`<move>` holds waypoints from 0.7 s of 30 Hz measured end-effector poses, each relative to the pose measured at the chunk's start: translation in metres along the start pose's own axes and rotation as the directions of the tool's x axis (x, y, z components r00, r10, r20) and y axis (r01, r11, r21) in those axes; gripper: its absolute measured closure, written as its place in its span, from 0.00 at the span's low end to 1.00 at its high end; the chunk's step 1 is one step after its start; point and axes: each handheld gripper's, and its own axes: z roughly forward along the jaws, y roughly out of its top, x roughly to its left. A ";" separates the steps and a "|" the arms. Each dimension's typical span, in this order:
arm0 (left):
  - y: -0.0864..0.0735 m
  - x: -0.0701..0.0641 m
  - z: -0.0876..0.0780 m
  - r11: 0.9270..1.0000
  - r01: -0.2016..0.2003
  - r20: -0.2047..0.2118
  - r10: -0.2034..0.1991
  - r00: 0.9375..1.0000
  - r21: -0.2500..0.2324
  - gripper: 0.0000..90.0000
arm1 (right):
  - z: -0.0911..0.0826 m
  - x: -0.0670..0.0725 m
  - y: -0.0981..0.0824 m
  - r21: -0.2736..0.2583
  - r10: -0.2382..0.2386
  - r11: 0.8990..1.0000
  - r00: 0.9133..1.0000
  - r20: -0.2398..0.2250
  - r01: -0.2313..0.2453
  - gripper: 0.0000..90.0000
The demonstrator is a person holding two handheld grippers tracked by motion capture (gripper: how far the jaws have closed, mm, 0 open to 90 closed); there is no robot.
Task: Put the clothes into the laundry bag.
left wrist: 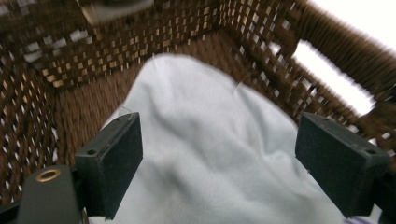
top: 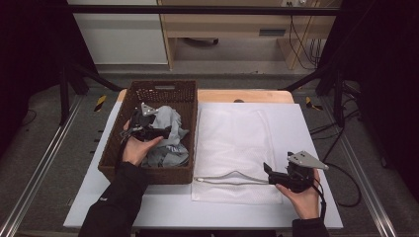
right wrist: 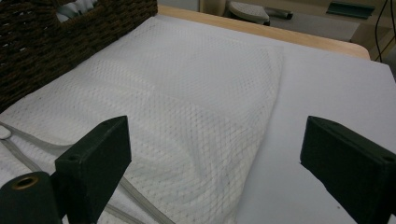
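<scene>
A brown wicker basket (top: 185,98) stands at the table's left and holds crumpled pale grey clothes (top: 170,121). My left gripper (top: 168,132) hovers inside the basket, open, its jaws straddling a mound of light cloth (left wrist: 210,135) without closing on it. A white mesh laundry bag (top: 234,143) lies flat in the table's middle, its zipper (top: 232,176) running along the near edge. My right gripper (top: 267,170) is open beside the bag's near right corner, over the mesh (right wrist: 187,116), with nothing between its jaws.
The white table top (top: 306,133) has bare surface right of the bag. A wooden strip (top: 247,95) edges the far side. The basket wall (right wrist: 56,42) rises close to the bag's left side. Black frame bars and cables surround the table.
</scene>
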 end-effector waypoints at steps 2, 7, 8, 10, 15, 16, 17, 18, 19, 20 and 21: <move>-0.001 0.001 0.002 1.000 0.005 0.013 -0.005 1.000 0.015 0.14 | 0.001 -0.001 -0.001 0.006 0.003 1.000 1.000 -0.001 -0.003 0.10; -0.008 -0.004 0.015 0.990 -0.023 0.018 0.021 1.000 0.142 0.14 | 0.003 -0.002 -0.003 0.018 -0.001 1.000 1.000 0.001 0.001 0.10; -0.009 -0.004 0.017 0.987 -0.027 0.024 0.023 0.999 0.156 0.14 | 0.003 -0.002 -0.003 0.020 0.001 1.000 1.000 0.002 -0.001 0.10; -0.010 -0.004 0.019 0.985 -0.034 0.025 0.030 0.999 0.168 0.13 | 0.004 -0.001 -0.004 0.024 0.002 1.000 1.000 0.000 -0.002 0.10; -0.014 -0.003 0.027 0.971 -0.020 0.019 0.016 1.000 0.238 0.14 | 0.005 -0.001 -0.005 0.032 -0.005 0.999 1.000 -0.003 0.005 0.10; -0.015 -0.003 0.028 0.969 -0.015 0.024 0.009 1.000 0.247 0.14 | 0.005 -0.001 -0.005 0.034 -0.003 0.999 1.000 -0.003 0.003 0.10; -0.015 -0.003 0.028 0.969 -0.015 0.024 0.009 1.000 0.247 0.16 | 0.005 -0.001 -0.005 0.034 -0.003 0.999 1.000 -0.003 0.003 0.10; -0.016 -0.003 0.029 0.966 -0.013 0.029 0.006 1.000 0.258 0.17 | 0.006 -0.002 -0.006 0.039 0.001 0.999 1.000 -0.004 0.000 0.10; -0.016 -0.003 0.029 0.966 -0.013 0.029 0.006 1.000 0.258 0.19 | 0.006 -0.002 -0.006 0.039 0.001 0.999 1.000 -0.004 0.000 0.10; -0.016 -0.003 0.029 0.964 -0.017 0.033 0.008 0.999 0.265 0.19 | 0.006 -0.002 -0.006 0.041 0.001 0.999 1.000 -0.006 -0.001 0.10; -0.016 -0.003 0.030 0.963 -0.016 0.035 0.007 0.999 0.269 0.20 | 0.007 -0.003 -0.007 0.042 -0.002 0.999 1.000 -0.003 0.002 0.10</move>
